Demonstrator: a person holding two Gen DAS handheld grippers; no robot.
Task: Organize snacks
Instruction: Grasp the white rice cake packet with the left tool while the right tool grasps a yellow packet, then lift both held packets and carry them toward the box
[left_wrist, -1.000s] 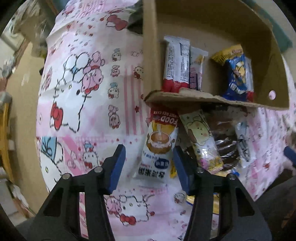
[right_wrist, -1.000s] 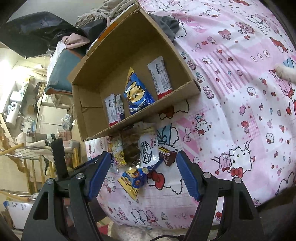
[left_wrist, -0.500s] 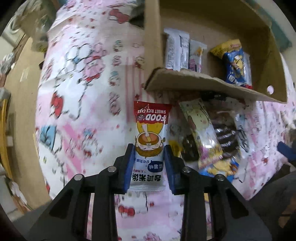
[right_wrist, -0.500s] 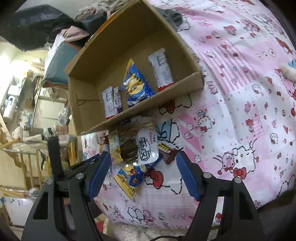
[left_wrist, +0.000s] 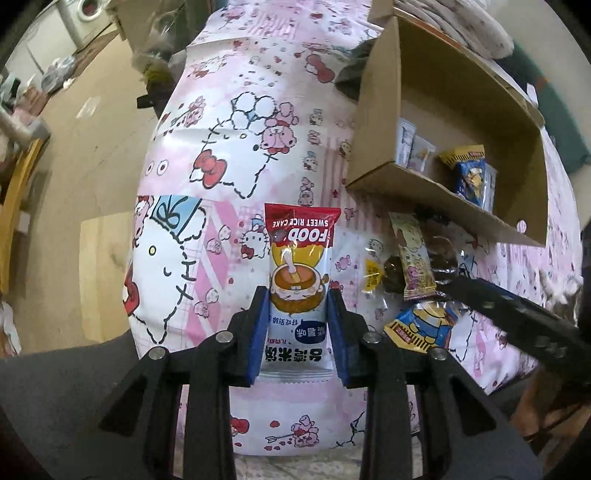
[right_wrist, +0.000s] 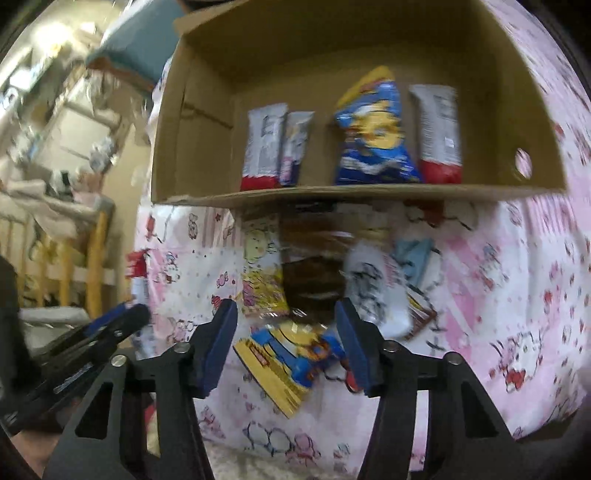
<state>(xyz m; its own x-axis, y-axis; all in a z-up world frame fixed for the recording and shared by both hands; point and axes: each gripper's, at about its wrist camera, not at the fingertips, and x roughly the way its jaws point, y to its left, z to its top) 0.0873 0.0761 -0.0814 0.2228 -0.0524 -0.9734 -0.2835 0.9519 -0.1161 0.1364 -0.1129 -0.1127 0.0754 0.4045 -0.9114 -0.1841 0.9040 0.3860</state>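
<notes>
The rice cake packet (left_wrist: 298, 280) is shiny plastic film, smooth, with light glinting on it. The other snack packets (right_wrist: 295, 295) on the cloth are the same kind of glossy wrapper, and some are see-through. The box (right_wrist: 207, 110) is plain brown cardboard, dull and a bit rough, with a torn, fuzzy front edge. The packets in the box (right_wrist: 373, 129) look shiny too. The sheet (left_wrist: 221, 155) under it all is soft printed cloth, matt, with small creases. The left gripper (left_wrist: 298, 325) is hard black plastic, matt, with little round silver metal pins and dull blue pads (left_wrist: 258, 332). The right gripper (right_wrist: 288, 343) is made the same way. The floor (left_wrist: 92, 155) looks smooth and faintly glossy.
</notes>
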